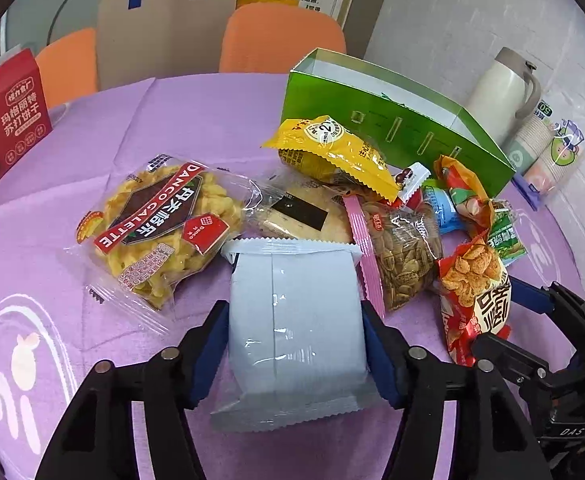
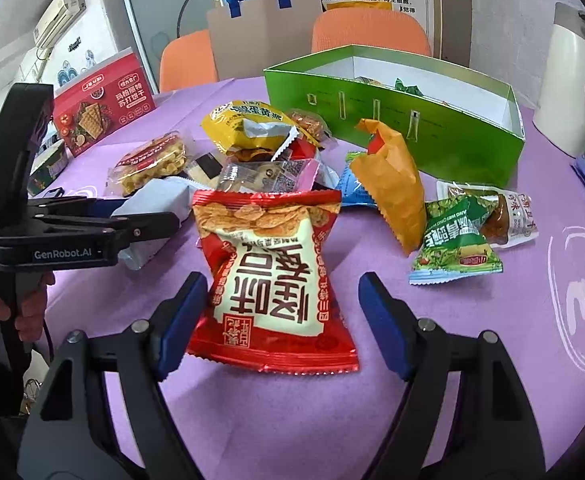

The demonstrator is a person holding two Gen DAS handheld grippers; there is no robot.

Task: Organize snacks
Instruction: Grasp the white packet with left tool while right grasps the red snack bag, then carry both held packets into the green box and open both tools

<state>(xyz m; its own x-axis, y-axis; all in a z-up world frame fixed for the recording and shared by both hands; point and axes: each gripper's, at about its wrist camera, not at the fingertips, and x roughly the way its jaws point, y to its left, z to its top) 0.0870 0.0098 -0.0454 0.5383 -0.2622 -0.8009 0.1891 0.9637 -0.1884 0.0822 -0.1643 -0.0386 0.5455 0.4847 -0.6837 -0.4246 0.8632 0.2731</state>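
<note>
From the left wrist camera, the left gripper [image 1: 294, 334] has its blue-padded fingers [image 1: 212, 344] pressed against both sides of a pale grey snack packet [image 1: 292, 320], clamping it just above the purple tabletop [image 1: 104, 128]. Beyond it lies a heap of snacks: a clear bag of yellow galette [image 1: 160, 228], a yellow packet [image 1: 332, 152] and a pink-edged bag of seeds [image 1: 400, 252]. The open green box [image 1: 376, 128] stands behind the heap, with a cream flask [image 1: 500, 92] to its right.

From the right wrist camera, the right gripper [image 2: 282, 326] hovers with fingers spread wide on either side of a red chip bag [image 2: 272, 272] lying flat on the tabletop; the left pad is close to the bag's edge, the right pad apart from it. An orange packet [image 2: 392, 188] and a green pea packet [image 2: 452, 236] lie to the right, in front of the green box. The left gripper shows at the left edge.
</note>
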